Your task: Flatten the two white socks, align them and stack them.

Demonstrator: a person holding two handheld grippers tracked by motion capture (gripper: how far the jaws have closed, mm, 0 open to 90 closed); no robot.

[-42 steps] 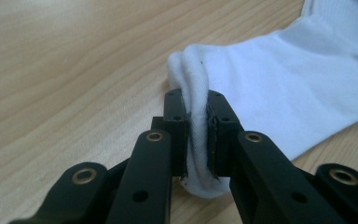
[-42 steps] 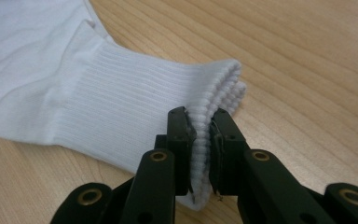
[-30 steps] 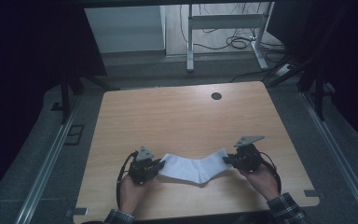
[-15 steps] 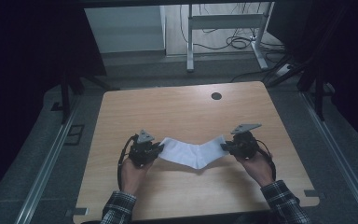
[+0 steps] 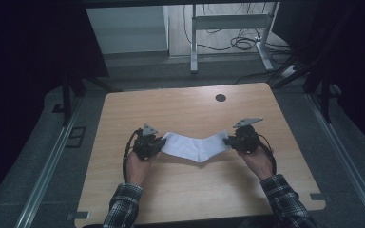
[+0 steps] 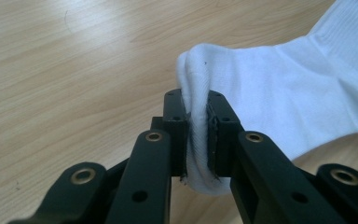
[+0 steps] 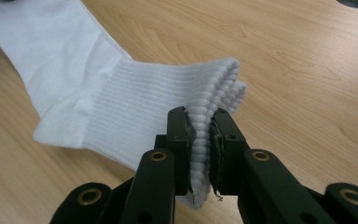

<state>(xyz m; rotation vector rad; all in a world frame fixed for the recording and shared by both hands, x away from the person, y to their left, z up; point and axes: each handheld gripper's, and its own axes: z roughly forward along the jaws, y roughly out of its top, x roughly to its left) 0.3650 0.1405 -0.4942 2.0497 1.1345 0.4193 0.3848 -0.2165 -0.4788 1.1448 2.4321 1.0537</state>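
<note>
Overhead, we see a white sock (image 5: 197, 146) stretched between the left tongs (image 5: 158, 144) and the right tongs (image 5: 229, 140), sagging at its middle onto the wooden desk (image 5: 180, 109); a round hole (image 5: 220, 98) sits near the desk's far edge

Along the left tongs (image 6: 196, 128), we find the jaws pinched tight on the sock's (image 6: 279, 98) smooth toe end, bunched between the pads, light wood (image 6: 74, 65) beneath

Along the right tongs (image 7: 200, 140), the jaws clamp the sock's (image 7: 135, 107) ribbed cuff, folded double, with the foot trailing off toward the upper left
</note>
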